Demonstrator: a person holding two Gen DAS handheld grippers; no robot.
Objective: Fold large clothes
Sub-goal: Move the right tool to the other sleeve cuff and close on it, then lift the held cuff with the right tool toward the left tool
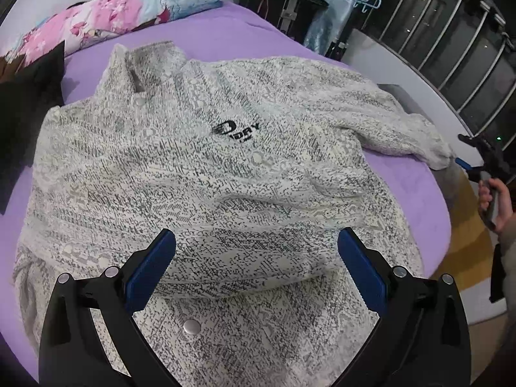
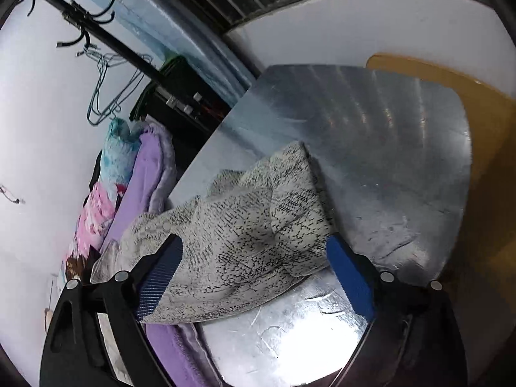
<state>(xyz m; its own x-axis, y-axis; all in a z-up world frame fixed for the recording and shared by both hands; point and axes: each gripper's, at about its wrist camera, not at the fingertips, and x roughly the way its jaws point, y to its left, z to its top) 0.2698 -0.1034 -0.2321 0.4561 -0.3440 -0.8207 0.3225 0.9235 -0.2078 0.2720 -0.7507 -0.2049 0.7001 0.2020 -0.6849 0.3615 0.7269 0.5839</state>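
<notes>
My speckled grey-white sweater point(image 1: 200, 174) lies flat on the purple bed point(image 1: 245, 38), one sleeve point(image 2: 245, 225) outstretched between my spread right gripper point(image 2: 254, 271); my left gripper point(image 1: 256, 258) is spread too.

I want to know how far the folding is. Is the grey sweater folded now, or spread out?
Spread out. The sweater lies flat on the purple bed, front and logo up, with one sleeve stretched sideways to the bed edge.
</notes>
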